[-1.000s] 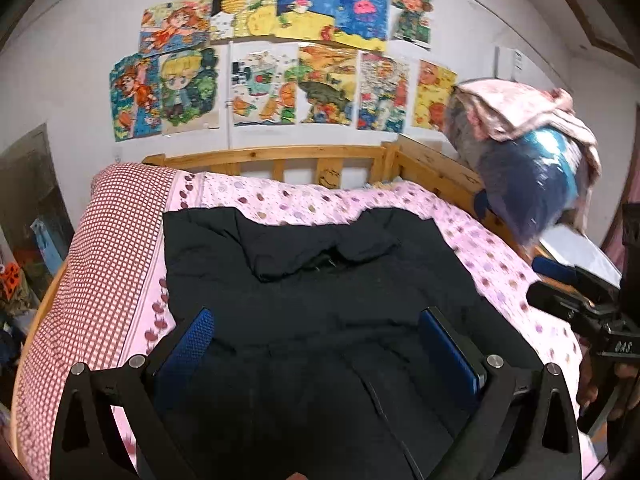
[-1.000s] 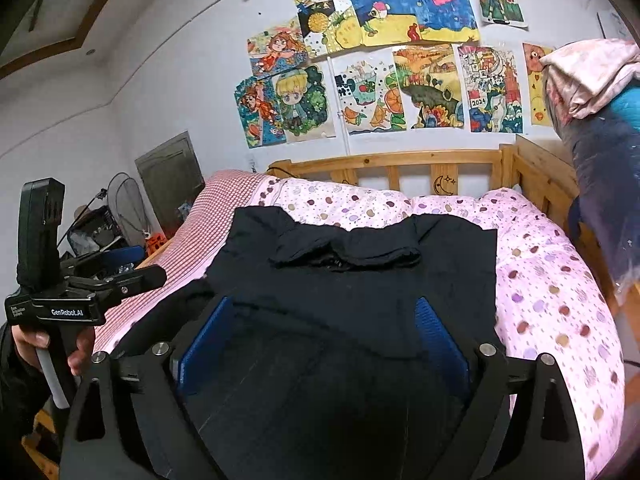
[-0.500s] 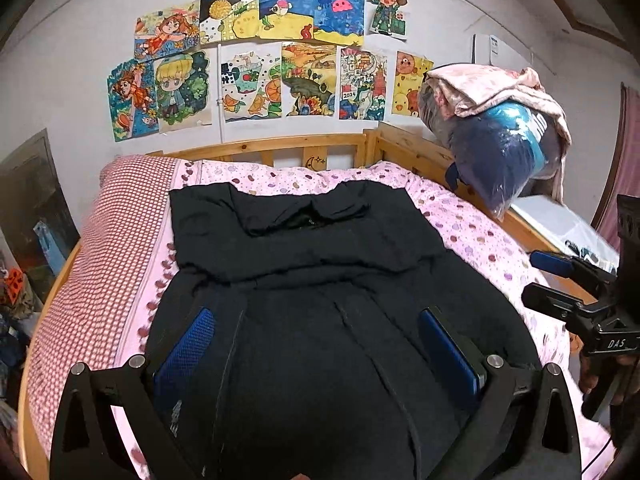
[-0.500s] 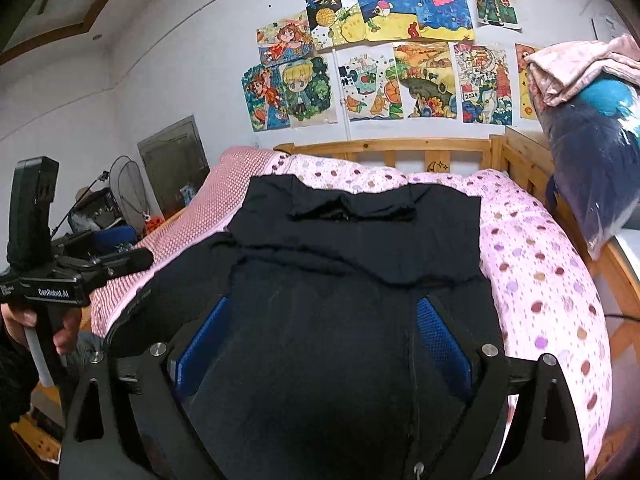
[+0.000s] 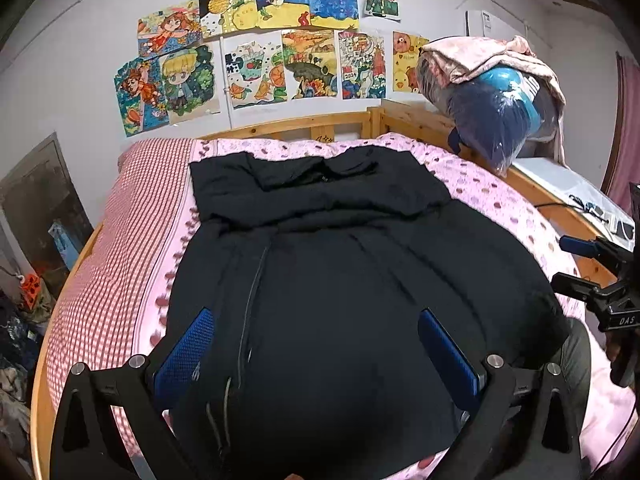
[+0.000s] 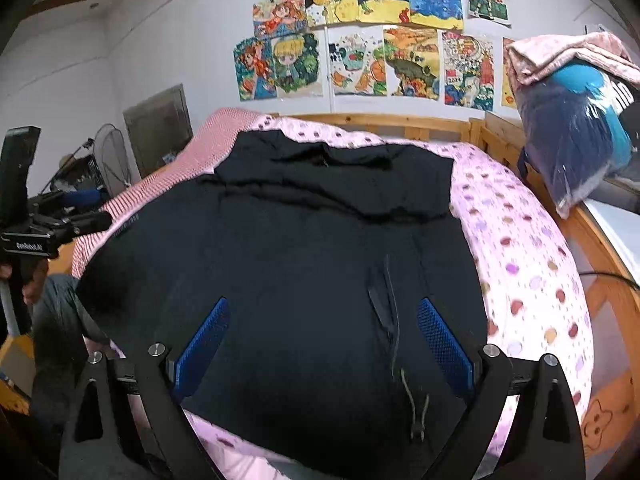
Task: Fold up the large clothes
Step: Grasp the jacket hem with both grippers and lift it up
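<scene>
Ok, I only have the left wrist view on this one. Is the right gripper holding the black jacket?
Observer: No. The right gripper has its jaws open over the black jacket, with nothing clamped between them.
Operator: Anything beyond the bed's left side?
Observer: A standing fan near the wall, which your view lacks.
Operator: And the near right corner?
Observer: The wooden bed frame has a star-shaped figure on it there.

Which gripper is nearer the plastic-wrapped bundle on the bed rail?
Right. The right gripper sits on the bundle's side of the black garment; the left gripper is by the red-checked edge, farther off. Both are open and well short of it.
</scene>
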A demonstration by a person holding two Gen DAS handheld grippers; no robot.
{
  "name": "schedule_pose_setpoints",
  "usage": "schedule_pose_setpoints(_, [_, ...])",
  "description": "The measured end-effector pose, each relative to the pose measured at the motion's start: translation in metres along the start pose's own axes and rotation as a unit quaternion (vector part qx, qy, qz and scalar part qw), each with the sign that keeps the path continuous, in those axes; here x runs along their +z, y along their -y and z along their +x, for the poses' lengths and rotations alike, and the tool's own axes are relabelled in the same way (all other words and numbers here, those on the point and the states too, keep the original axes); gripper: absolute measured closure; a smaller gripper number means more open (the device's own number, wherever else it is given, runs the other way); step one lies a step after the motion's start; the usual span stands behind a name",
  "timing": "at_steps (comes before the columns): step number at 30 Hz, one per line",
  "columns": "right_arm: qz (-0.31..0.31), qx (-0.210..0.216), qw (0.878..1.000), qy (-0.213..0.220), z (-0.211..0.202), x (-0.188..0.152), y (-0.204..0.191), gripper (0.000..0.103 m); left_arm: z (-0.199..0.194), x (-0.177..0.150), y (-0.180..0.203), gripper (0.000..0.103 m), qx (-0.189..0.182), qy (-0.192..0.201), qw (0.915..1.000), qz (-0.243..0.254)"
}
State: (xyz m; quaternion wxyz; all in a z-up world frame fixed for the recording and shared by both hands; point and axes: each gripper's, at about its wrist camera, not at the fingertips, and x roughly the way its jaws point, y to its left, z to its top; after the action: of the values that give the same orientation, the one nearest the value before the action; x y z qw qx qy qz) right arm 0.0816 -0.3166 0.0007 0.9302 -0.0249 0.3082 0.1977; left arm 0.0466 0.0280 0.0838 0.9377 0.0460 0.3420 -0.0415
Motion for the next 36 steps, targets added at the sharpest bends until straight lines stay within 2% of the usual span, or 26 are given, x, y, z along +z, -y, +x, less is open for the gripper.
schedule_pose_setpoints(7, [-0.016, -0.020, 0.999, -0.030, -0.001, -0.034, -0.001, 0.011, -0.007, -0.039, -0.007, 0.000, -0.003, 0.000, 0.9999, 0.012])
schedule_pose_setpoints(11, [-0.035, -0.017, 0.998, -0.046, -0.004, -0.050, -0.004, 0.011, -0.015, -0.059, -0.007, 0.000, -0.008, 0.006, 0.9995, 0.031])
schedule_pose_setpoints(14, [-0.065, -0.012, 0.996, -0.064, -0.005, -0.065, -0.011, 0.011, -0.020, -0.075, -0.004, 0.000, -0.037, 0.004, 0.9983, 0.045])
schedule_pose_setpoints(17, [-0.090, -0.013, 0.992, -0.084, -0.002, -0.078, -0.017, 0.011, -0.018, -0.086, 0.001, 0.000, -0.055, -0.008, 0.9968, 0.057])
schedule_pose_setpoints(20, [-0.100, -0.021, 0.990, -0.098, 0.001, -0.086, -0.019, 0.011, -0.011, -0.096, 0.009, 0.000, -0.054, -0.026, 0.9957, 0.070])
schedule_pose_setpoints(25, [-0.108, -0.038, 0.987, -0.110, 0.007, -0.093, -0.020, 0.011, 0.006, -0.110, 0.010, 0.000, -0.047, -0.071, 0.9953, 0.047])
schedule_pose_setpoints(29, [-0.137, -0.074, 0.981, -0.113, 0.013, -0.098, -0.030, 0.011, 0.013, -0.119, 0.007, 0.000, -0.041, -0.080, 0.9954, 0.033])
schedule_pose_setpoints(34, [-0.193, -0.142, 0.965, -0.110, 0.021, -0.103, -0.050, 0.011, 0.017, -0.123, 0.009, 0.000, -0.032, -0.083, 0.9947, 0.051])
schedule_pose_setpoints(36, [-0.192, -0.159, 0.963, -0.098, 0.021, -0.100, -0.053, 0.011, 0.019, -0.124, 0.010, 0.000, -0.025, -0.082, 0.9946, 0.058])
